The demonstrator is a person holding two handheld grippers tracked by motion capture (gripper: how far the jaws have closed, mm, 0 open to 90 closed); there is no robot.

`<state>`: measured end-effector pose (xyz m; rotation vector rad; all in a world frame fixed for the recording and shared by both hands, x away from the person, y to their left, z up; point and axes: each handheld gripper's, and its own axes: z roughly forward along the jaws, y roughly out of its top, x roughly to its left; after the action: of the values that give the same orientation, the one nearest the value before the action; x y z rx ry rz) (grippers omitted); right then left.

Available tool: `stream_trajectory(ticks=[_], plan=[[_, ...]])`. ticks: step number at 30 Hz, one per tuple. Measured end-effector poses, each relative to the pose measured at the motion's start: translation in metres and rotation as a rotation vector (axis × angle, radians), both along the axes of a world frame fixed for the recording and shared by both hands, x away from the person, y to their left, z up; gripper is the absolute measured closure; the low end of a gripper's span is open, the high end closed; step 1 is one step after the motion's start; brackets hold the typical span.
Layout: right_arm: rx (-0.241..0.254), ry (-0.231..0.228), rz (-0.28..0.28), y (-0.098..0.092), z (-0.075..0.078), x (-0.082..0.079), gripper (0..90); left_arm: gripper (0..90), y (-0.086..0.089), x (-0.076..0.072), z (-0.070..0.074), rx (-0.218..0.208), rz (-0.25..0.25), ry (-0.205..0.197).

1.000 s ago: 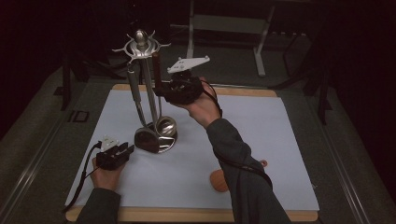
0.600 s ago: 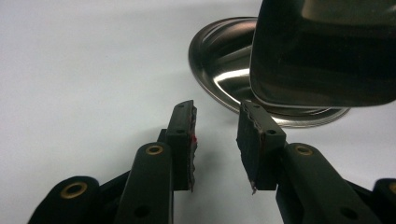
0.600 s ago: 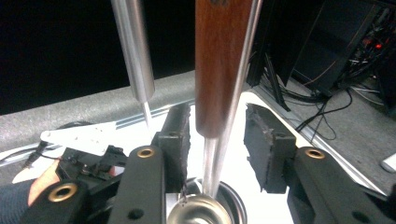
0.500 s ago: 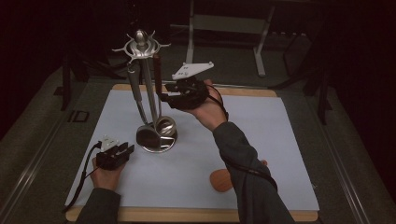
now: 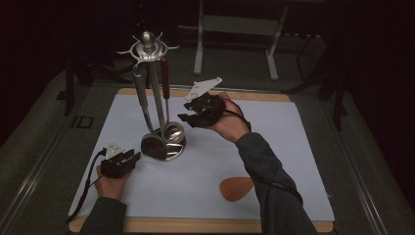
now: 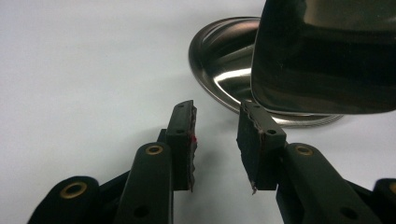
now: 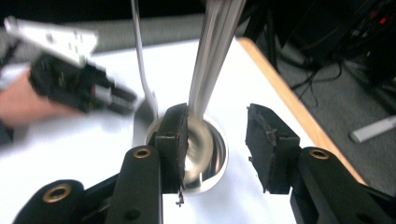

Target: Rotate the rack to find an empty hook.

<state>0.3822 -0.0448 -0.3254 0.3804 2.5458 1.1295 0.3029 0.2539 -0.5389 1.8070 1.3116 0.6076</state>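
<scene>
A steel utensil stand (image 5: 155,98) rises from a round base (image 5: 164,147) on the white mat (image 5: 274,147). A dark-handled spoon (image 5: 166,88) and a steel utensil (image 5: 141,98) hang from its top. My right gripper (image 5: 188,112) hovers just right of the stand, pointing at it. Its jaws have just been opening and stand open with nothing between them. In the right gripper view (image 7: 217,112) the stand's pole (image 7: 212,51) and base (image 7: 205,154) lie just ahead. My left gripper (image 5: 131,157) rests on the mat left of the base, open and empty (image 6: 217,106), with the base (image 6: 224,60) right before its fingertips.
An orange wooden spatula head (image 5: 235,188) lies on the mat near the front, partly under the right forearm. The mat sits on a wooden board (image 5: 195,225). A metal frame (image 5: 235,29) stands beyond the table's far edge. The person's left hand (image 7: 18,105) shows behind the stand.
My right gripper has pulled back from the hanging utensils, moving right and lower, and its jaws are wider apart. The left gripper has stayed where it was.
</scene>
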Motion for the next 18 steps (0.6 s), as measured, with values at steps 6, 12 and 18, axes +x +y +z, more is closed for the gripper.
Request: stream_trajectory(ticks=[6, 12, 18], plan=[[-0.088, 0.037, 0.001, -0.008, -0.014, 0.001, 58.7, 68.1, 0.000, -0.001, 0.001, -0.008, 0.009, -0.007], [-0.158, 0.075, -0.028, -0.019, -0.030, 0.008, 58.1, 87.6, 0.001, -0.005, 0.005, -0.029, 0.009, -0.034], [-0.213, 0.123, -0.071, -0.028, -0.051, 0.014, 55.9, 90.0, 0.005, -0.015, 0.018, -0.120, 0.009, -0.098]])
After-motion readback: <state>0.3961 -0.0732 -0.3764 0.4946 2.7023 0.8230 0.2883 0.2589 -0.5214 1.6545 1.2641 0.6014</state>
